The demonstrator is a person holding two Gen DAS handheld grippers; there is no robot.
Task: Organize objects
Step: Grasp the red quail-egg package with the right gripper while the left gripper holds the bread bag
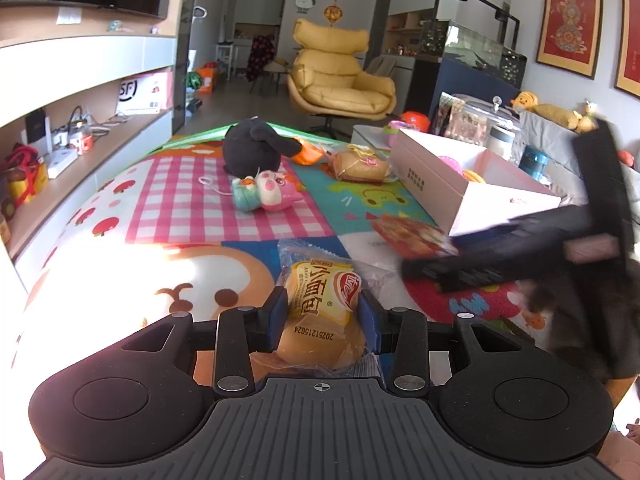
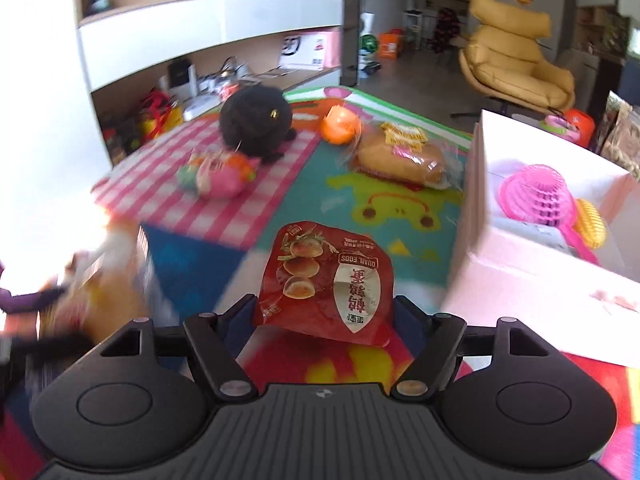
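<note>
The left gripper (image 1: pixel 323 312) has its fingers (image 1: pixel 276 316) closed on a bread packet (image 1: pixel 320 312), pressing its two sides. The packet's long axis runs straight out from the camera toward 12 o'clock, its printed date nearest the camera.

The right gripper (image 2: pixel 325 312) has a red quail-egg pouch (image 2: pixel 326 284) between its fingers (image 2: pixel 240 314); the fingertips sit at the pouch's lower corners, but I cannot tell whether they press it. The pouch lies wider than long, with its label upside down to the camera (top edge toward the camera).

Both grippers are over a colourful play mat (image 1: pixel 180 200). At 12 o'clock from the left gripper lie a pink piglet toy (image 1: pixel 272 194) and behind it a black plush toy (image 1: pixel 256 146); a second bread packet (image 1: pixel 360 166) lies at 1 o'clock. A pale open box (image 2: pixel 532 248) stands at 2 o'clock from the right gripper, holding a pink plastic toy (image 2: pixel 536 196). A yellow armchair (image 1: pixel 340 76) stands well beyond the mat.
</note>
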